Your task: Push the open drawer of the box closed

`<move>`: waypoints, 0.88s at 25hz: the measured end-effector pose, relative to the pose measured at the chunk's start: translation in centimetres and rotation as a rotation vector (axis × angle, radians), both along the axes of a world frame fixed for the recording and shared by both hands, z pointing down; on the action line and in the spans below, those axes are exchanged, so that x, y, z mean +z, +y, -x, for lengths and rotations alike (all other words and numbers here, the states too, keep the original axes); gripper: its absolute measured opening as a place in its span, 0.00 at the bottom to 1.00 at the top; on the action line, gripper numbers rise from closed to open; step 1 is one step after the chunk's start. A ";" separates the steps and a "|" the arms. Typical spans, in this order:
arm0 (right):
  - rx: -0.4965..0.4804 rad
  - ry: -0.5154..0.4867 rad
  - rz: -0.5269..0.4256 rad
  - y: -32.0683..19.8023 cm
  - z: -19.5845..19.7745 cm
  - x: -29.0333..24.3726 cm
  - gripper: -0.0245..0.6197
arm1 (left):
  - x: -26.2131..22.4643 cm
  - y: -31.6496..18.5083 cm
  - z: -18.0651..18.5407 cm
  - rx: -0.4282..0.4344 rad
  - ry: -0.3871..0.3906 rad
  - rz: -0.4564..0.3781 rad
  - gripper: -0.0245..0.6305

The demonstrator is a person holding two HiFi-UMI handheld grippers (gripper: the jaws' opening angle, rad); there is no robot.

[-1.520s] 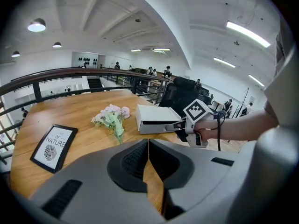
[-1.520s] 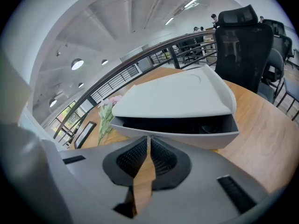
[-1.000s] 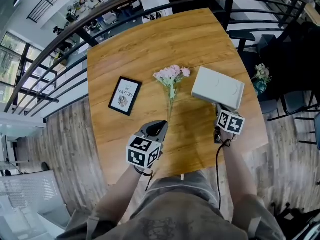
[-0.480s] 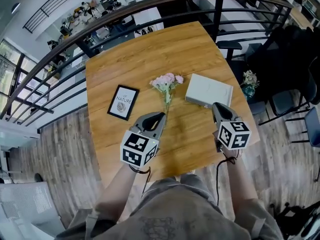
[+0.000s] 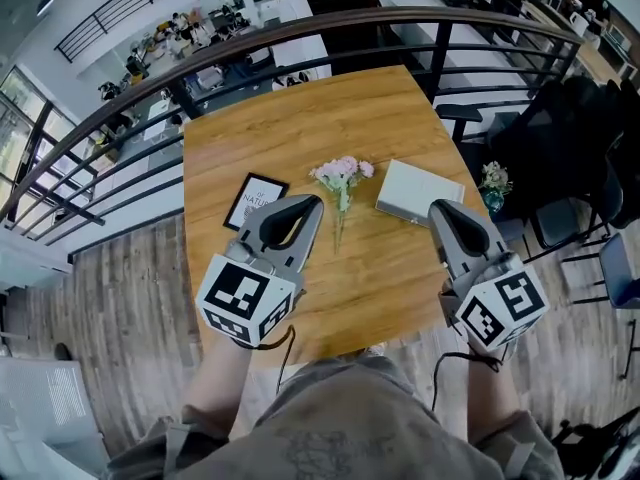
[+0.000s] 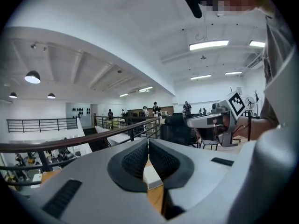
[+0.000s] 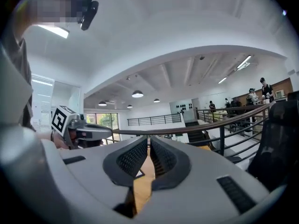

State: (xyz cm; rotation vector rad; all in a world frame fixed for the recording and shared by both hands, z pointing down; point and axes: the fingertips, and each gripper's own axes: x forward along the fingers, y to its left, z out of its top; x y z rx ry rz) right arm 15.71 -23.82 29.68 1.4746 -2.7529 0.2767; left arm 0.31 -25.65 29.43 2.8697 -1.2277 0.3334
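The white flat box [image 5: 418,192] lies on the wooden table [image 5: 300,118] at its right side; no drawer juts out of it that I can see. Both grippers hang high above the table, close to the head camera. My left gripper [image 5: 312,204] is shut and empty, over the table's near left. My right gripper [image 5: 440,210] is also shut and empty, held above the box's near edge and apart from it. In the left gripper view the jaws [image 6: 148,143] meet, with a bit of the white box [image 6: 152,178] showing below them. The right gripper's jaws [image 7: 148,140] touch at the tips.
A bunch of pink flowers [image 5: 341,174] lies mid-table, left of the box. A black picture frame [image 5: 253,202] lies further left. A dark metal railing [image 5: 330,28] curves round the table's far side. Chairs [image 5: 560,218] stand on the right.
Both grippers have risen from the table toward the camera. The right gripper has drawn back from the box's near edge. Both stayed shut.
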 end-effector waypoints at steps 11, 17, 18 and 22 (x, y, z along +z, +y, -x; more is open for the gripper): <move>-0.013 -0.029 -0.182 6.1 2.0 -9.2 0.10 | -5.5 4.8 2.7 -0.007 -0.016 -0.141 0.07; -0.009 -0.052 -0.151 6.9 3.1 -7.3 0.10 | -3.9 5.8 4.8 -0.041 -0.033 -0.107 0.07; -0.006 -0.050 -0.144 7.0 3.1 -7.0 0.10 | -3.5 5.9 5.0 -0.044 -0.038 -0.099 0.07; -0.017 -0.032 -0.108 7.2 3.6 -5.2 0.09 | -1.5 6.4 5.5 -0.050 -0.057 -0.070 0.07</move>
